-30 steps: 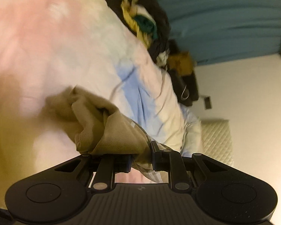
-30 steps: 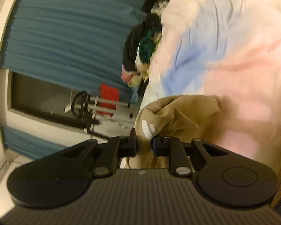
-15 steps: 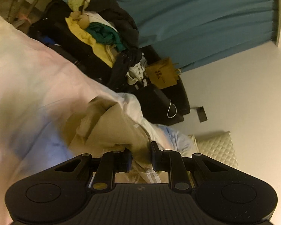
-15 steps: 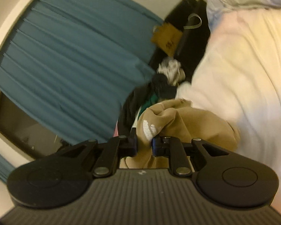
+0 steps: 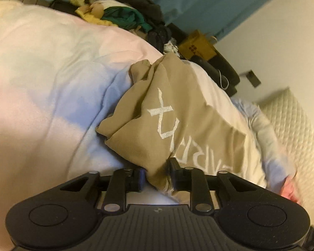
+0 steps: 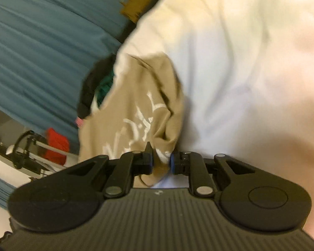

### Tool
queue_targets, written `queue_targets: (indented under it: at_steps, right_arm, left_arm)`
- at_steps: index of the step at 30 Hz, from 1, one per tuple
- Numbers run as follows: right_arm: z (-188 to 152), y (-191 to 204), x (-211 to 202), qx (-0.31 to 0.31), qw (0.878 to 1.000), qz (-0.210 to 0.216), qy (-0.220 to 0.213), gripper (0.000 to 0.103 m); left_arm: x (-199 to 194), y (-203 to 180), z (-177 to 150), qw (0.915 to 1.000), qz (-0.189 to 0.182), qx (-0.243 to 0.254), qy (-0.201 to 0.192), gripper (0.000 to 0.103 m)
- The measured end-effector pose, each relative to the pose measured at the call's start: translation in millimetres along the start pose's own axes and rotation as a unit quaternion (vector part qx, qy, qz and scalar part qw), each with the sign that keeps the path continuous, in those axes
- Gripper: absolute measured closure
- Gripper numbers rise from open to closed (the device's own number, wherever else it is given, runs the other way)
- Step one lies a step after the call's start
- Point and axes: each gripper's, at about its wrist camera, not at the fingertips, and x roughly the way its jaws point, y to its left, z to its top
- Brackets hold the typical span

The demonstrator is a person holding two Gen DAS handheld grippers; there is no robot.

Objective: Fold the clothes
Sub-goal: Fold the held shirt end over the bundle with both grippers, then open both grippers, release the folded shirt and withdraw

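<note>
Covering most of both views, a pastel duvet (image 5: pixel 52 73) in white, pink and pale blue patches forms the base surface. Teal curtain (image 6: pixel 41 41): hangs behind it, pleated. Tan shirt (image 5: pixel 178 115) with white lettering: partly spread over the duvet near its edge, bunched into folds on one side, its near hem gathered between both tools. Pile of clothes (image 5: pixel 123 8): black, green, yellow and pink items heaped beyond the duvet, below the curtain. Quilted cream pad (image 5: pixel 293 125): at the right edge of the left wrist view. Brown paper bag (image 5: pixel 198 46): just past the pile. Left gripper (image 5: pixel 157 172): jaws clamped on a fold of the shirt. Right gripper (image 6: pixel 161 163): jaws likewise pinching shirt fabric. Red object (image 6: pixel 56 144): small, far left, blurred.
</note>
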Motion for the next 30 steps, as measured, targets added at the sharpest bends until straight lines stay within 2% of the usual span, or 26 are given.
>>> queue_targets:
  at_steps: [4,5,7,9,11,13,16,17,18,19,20,22,27,30]
  right_arm:
    - [13,17,-12,-0.013,0.999,-0.037,0.024,0.084]
    - [13,25,-19,-0.026,0.998,-0.048,0.027,0.084]
    - [11,45,-36,-0.064,0.995,-0.068,0.026,0.083]
    - [7,65,-60,-0.113,0.991,-0.075,0.006,0.083]
    - [3,86,-84,-0.153,0.986,-0.065,-0.009,0.083]
    - [-2,106,-108,-0.189,0.98,-0.054,-0.023,0.083]
    - [-13,137,-143,-0.237,0.97,-0.038,-0.048,0.083]
    - [-18,145,-157,-0.252,0.965,-0.029,-0.059,0.077]
    - [-24,153,-172,-0.266,0.961,-0.02,-0.071,0.055]
    - [-29,161,-186,-0.281,0.956,-0.01,-0.082,0.04]
    - [-35,167,-200,-0.291,0.952,-0.001,-0.097,0.013]
    - [-47,175,-229,-0.31,0.942,0.015,-0.125,0.012]
    - [-78,181,-270,-0.349,0.927,0.029,-0.135,0.012]
    - [-99,177,-285,-0.369,0.918,0.032,-0.143,0.012]
  left_arm:
    - [-15,-9,8,0.9993,0.026,0.025,0.002,0.057]
    - [-23,-16,11,0.9988,0.032,0.037,0.001,0.056]
    - [-53,-30,10,0.9968,0.042,0.068,-0.006,0.047]
    - [-80,-53,12,0.9928,0.052,0.105,-0.023,0.042]
    - [-107,-73,11,0.9885,0.055,0.134,-0.04,0.037]
    - [-138,-92,7,0.9839,0.055,0.16,-0.059,0.025]
    - [-183,-121,-2,0.9742,0.06,0.2,-0.085,0.016]
    - [-198,-131,-7,0.9697,0.067,0.215,-0.094,0.015]
    - [-213,-142,-12,0.9648,0.074,0.231,-0.103,0.01]
    - [-228,-148,-19,0.9604,0.078,0.241,-0.115,0.003]
    - [-243,-153,-26,0.9558,0.082,0.252,-0.128,0.001]
    - [-271,-161,-41,0.9487,0.082,0.267,-0.149,0.0]
    - [-332,-172,-82,0.9325,0.088,0.295,-0.188,0.0]
    - [-359,-170,-105,0.9274,0.083,0.303,-0.203,0.0]
